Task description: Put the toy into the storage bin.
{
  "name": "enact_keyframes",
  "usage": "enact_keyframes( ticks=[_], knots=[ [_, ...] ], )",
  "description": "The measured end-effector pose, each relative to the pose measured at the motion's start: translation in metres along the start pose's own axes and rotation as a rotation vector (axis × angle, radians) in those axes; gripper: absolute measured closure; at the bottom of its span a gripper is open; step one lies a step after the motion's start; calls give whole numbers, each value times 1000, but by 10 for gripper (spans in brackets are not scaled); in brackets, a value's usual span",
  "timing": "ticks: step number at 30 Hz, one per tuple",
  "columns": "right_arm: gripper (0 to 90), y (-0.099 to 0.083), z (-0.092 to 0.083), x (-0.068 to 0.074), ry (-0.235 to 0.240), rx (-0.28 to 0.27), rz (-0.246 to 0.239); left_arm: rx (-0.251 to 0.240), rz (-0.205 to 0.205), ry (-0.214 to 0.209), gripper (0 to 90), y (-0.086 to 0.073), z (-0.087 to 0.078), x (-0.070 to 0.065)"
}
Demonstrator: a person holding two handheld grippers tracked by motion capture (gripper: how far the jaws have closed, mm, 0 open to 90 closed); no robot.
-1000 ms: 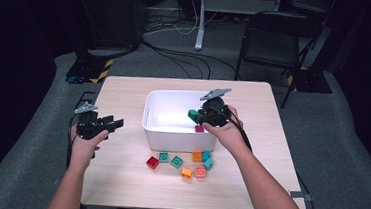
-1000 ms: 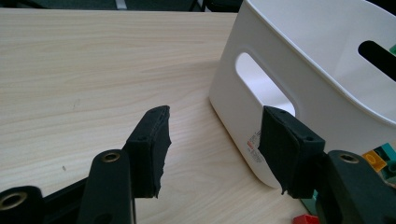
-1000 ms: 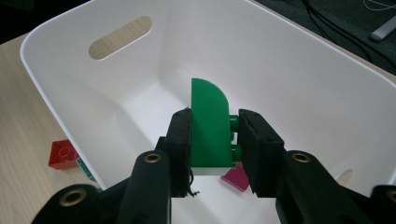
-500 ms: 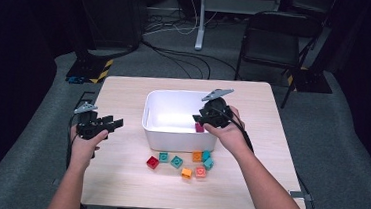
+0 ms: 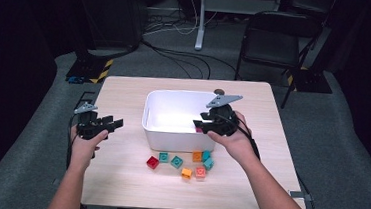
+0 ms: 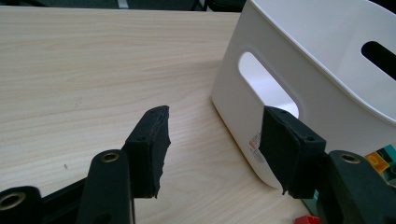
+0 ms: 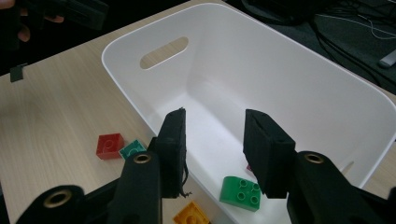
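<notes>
The right gripper [image 5: 211, 125] was held over the near right corner of the white bin [image 5: 171, 136], which stood in the middle of the bench [image 5: 117, 179]. Its fingers [image 7: 268, 149] had just been opening and stood apart with nothing gripped between them. Below them a green block [image 7: 240, 192] was seen lying on the bin's floor, by the near wall. The left gripper [image 5: 105, 125] was held low over the bench, left of the bin and well apart from it, its fingers [image 6: 150, 147] wide and empty. Loose blocks were scattered on the bench in front of the bin, among them a red block [image 5: 153, 162] and an orange block [image 5: 186, 173].
</notes>
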State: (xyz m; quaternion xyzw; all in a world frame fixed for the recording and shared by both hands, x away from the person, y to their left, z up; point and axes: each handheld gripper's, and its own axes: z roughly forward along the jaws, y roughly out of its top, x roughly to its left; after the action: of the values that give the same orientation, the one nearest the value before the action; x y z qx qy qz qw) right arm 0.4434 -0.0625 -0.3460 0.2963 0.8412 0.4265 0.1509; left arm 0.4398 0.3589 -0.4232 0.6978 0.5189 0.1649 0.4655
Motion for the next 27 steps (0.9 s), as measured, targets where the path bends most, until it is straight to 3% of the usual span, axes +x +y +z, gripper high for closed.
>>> enact_keyframes(
  ticks=[11, 27],
  knots=[
    [593, -11, -18, 19, 21, -23, -41, 2, 2, 3, 420, -1, 1, 0],
    [595, -43, -20, 37, 28, -35, -44, 7, 1, 5, 420, -2, 2, 1]
  ],
)
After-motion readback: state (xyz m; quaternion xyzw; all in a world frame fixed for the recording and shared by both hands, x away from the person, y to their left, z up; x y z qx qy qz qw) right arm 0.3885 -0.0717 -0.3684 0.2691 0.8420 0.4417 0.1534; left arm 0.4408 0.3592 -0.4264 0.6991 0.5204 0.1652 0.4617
